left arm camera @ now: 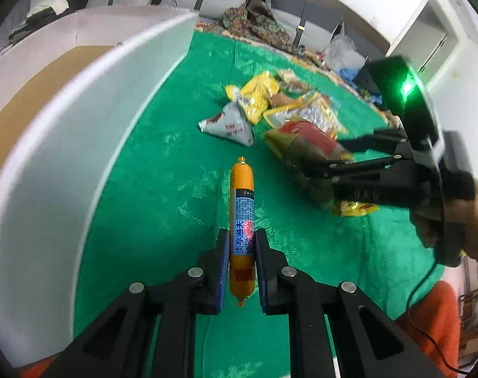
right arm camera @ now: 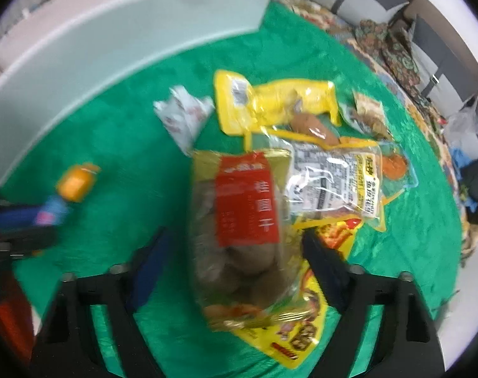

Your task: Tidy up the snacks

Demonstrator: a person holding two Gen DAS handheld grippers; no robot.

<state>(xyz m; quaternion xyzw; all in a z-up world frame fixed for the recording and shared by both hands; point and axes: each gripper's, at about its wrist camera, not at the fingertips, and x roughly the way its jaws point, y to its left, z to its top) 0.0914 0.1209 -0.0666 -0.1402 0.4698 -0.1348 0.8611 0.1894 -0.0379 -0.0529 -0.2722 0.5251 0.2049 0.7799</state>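
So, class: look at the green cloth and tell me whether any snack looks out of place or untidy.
The snack packets lie in an overlapping, crooked heap on the green cloth, not sorted. The silver sachet looks crumpled. The orange sausage is apart from the heap, clamped in the left gripper.

The sausage [left arm camera: 242,220] label reads 炎亭渔夫, the red-labelled bag [right arm camera: 248,201] reads 桂圆干, and the clear packet [right arm camera: 336,182] reads 鱼皮花生.

Left wrist view: looking steeply down along its own fingers, close over the green cloth [left arm camera: 163,170], white box wall [left arm camera: 81,145] curving at frame left. Right wrist view: looking steeply down, very near the snack pile [right arm camera: 286,170], blurred. Both are sharing cloth, pile, box wall [right arm camera: 112,44] and orange sausage [left arm camera: 242,220].
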